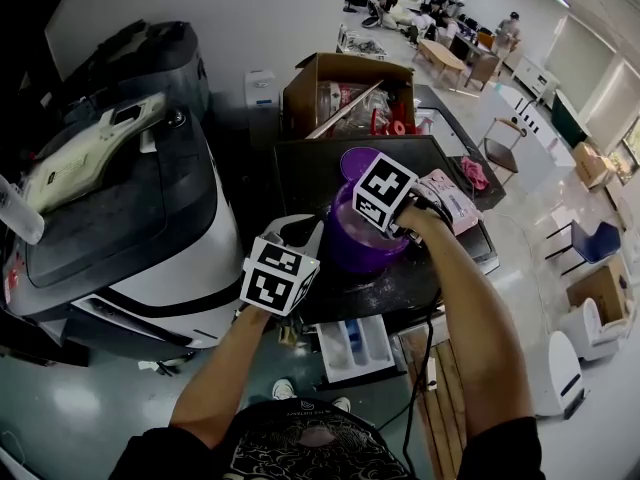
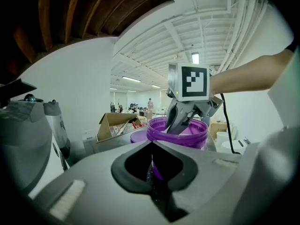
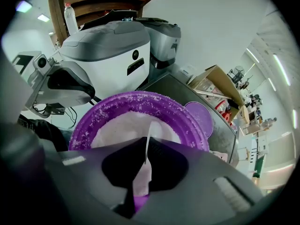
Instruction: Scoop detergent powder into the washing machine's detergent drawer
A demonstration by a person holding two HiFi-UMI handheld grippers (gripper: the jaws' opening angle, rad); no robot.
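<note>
A purple tub [image 1: 352, 248] of white detergent powder [image 3: 122, 128] stands on a dark counter [image 1: 310, 173]. My left gripper [image 1: 312, 236] is shut on the tub's near wall [image 2: 154, 168], at its rim. My right gripper [image 1: 392, 230] hangs over the tub, pointing down into it, shut on a thin white scoop handle [image 3: 148, 146] seen edge-on. The scoop's bowl is hidden. The white detergent drawer [image 1: 355, 346] stands pulled out below the counter's front edge. In the left gripper view the right gripper [image 2: 177, 124] reaches inside the tub [image 2: 180, 135].
The tub's purple lid [image 1: 355, 158] lies behind it on the counter. A white and grey washing machine [image 1: 130, 228] stands at the left. An open cardboard box [image 1: 350, 93] sits at the back, and a pink packet [image 1: 450, 196] lies to the right.
</note>
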